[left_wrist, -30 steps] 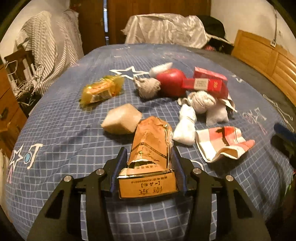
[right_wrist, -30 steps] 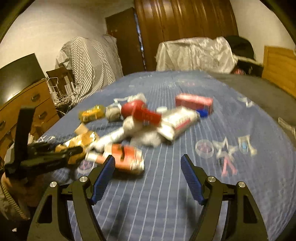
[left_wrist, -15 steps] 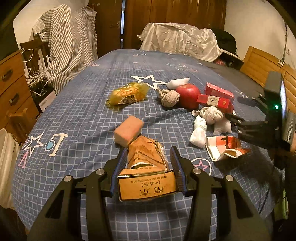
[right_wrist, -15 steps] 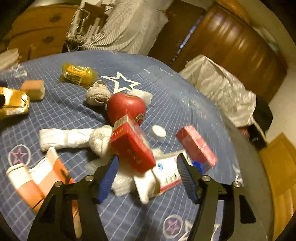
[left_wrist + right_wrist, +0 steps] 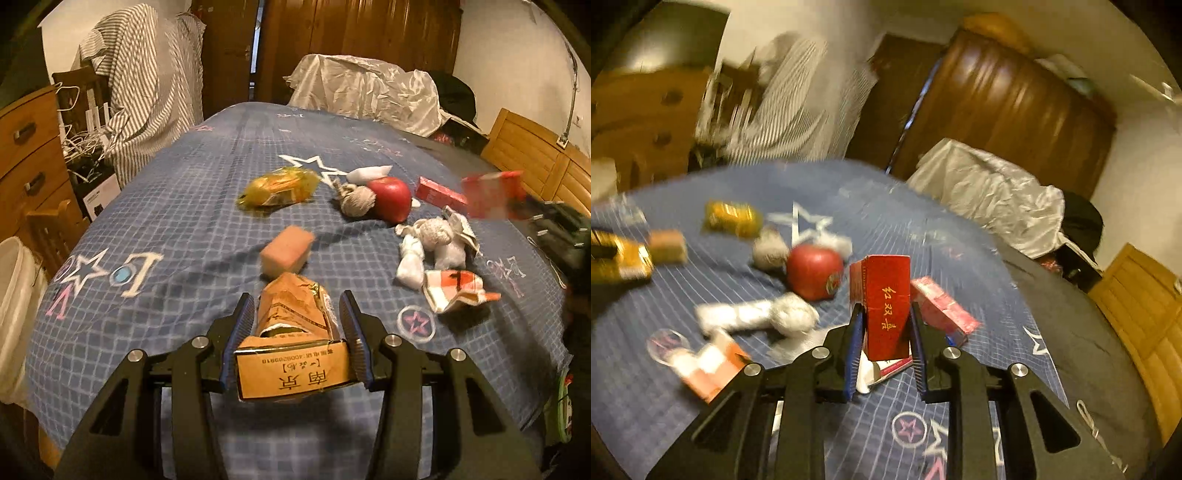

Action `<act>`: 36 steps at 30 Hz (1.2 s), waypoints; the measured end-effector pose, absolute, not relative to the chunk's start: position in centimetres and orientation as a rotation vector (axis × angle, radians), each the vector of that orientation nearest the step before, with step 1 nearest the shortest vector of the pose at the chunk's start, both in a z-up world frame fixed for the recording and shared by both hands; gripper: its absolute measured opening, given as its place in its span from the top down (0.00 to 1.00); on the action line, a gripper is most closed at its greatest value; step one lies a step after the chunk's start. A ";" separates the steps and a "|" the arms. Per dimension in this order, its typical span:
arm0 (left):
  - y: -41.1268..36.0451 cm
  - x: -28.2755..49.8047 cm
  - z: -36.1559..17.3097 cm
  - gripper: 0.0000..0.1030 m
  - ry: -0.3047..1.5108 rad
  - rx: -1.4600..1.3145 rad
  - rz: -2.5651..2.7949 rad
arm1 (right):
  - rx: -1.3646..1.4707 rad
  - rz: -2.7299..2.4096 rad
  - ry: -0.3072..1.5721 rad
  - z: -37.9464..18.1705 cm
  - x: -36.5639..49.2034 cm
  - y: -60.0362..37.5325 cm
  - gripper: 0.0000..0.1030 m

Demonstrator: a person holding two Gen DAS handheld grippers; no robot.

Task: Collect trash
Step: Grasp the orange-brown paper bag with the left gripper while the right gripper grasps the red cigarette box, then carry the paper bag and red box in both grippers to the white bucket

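My left gripper (image 5: 297,317) is shut on a crumpled orange cigarette pack (image 5: 293,343) and holds it above the blue bed's near edge. My right gripper (image 5: 886,314) is shut on a red cigarette box (image 5: 886,299), lifted off the bed; the box also shows blurred in the left wrist view (image 5: 493,194). On the bed lie a yellow snack wrapper (image 5: 277,186), a tan sponge block (image 5: 287,250), a red apple (image 5: 391,197), a grey rolled sock (image 5: 356,199), white socks (image 5: 430,243), another red box (image 5: 439,195) and a crushed orange-white carton (image 5: 456,290).
A white bin (image 5: 16,295) stands left of the bed by a wooden dresser (image 5: 26,147). A chair with striped clothes (image 5: 147,85) stands at the back left. A white cloth heap (image 5: 365,92) lies at the bed's far end. A wooden headboard (image 5: 535,166) runs on the right.
My right gripper has closed on the red cigarette box and lifted it off the pile. My left gripper has drawn back and risen with the orange pack.
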State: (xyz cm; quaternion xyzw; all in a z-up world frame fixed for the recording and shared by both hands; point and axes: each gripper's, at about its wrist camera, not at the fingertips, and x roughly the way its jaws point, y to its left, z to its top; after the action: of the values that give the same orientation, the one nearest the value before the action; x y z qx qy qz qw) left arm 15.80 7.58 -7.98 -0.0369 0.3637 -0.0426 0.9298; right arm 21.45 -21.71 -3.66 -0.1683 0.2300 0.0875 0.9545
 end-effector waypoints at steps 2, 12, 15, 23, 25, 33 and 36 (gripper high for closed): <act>8.4 14.9 -8.2 0.55 0.747 -0.072 -0.083 | -0.267 0.210 0.449 -2.3 18.6 -22.3 0.76; 11.9 12.6 -11.1 0.51 0.739 -0.034 -0.009 | 0.000 0.465 0.678 -8.7 9.1 -19.8 0.76; 11.5 12.7 -11.2 0.35 0.735 -0.013 -0.036 | -0.005 0.447 0.709 -10.2 9.7 -19.1 0.77; 11.9 13.2 -11.8 0.30 0.737 -0.028 -0.039 | 0.004 0.445 0.713 -11.0 11.2 -18.4 0.68; 11.7 13.5 -11.7 0.30 0.732 -0.011 -0.035 | 0.005 0.446 0.714 -10.9 11.7 -18.1 0.68; 11.3 14.4 -12.4 0.61 0.753 -0.006 -0.033 | 0.053 0.458 0.720 -10.8 12.6 -18.2 0.78; 11.1 14.1 -12.1 0.63 0.755 0.018 0.020 | 0.059 0.444 0.715 -10.6 12.4 -18.2 0.78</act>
State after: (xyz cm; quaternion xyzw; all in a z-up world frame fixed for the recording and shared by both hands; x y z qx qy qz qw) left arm 14.11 11.07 -12.07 0.0086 0.3688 0.0099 0.9294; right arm 12.40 -18.20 -10.63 0.0286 0.3470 0.2156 0.9123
